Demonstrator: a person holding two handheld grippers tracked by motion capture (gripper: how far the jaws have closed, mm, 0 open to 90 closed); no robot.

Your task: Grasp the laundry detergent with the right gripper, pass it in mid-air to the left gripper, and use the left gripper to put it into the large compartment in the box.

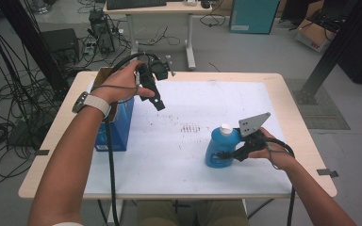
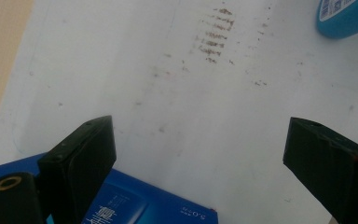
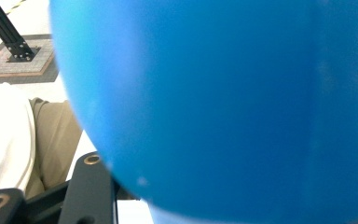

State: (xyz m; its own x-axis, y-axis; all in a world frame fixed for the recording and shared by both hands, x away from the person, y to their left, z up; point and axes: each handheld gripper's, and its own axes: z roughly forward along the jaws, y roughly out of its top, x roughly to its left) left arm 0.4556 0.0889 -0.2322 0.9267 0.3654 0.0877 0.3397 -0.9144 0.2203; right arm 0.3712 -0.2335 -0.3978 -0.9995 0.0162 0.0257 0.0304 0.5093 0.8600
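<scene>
The right gripper (image 1: pixel 227 153) is clamped on the blue bottle (image 1: pixel 220 149), jaws squeezing its belly low down, the white cap (image 1: pixel 225 128) upright above them. In the right gripper view that bottle (image 3: pixel 223 102) sits pressed right up against the lens, a wall of blue. It stands on the white mat (image 1: pixel 188 155), well to the right of the blue box (image 1: pixel 120 123) and nearer the person's edge of the table (image 1: pixel 292 117).

Now over to the left gripper (image 1: pixel 158 101): raised above the blue box, jaws spread wide with nothing between them, pointing down across the mat. From the left gripper view you look past the box corner (image 2: pixel 135 205) to some brown smudges (image 2: pixel 216 35) lying between box and bottle, and the bottle's edge (image 2: pixel 349 16) beyond.

My read: the bottle is gripped and about to be lifted. That round, smooth body looks slippery, so I'd want the squeeze kept firm and level, the lift straight up, cap kept on top. A tilt could let it roll out of the jaws. The left gripper looks ready to help, perhaps at the cap, though that's only a guess.
</scene>
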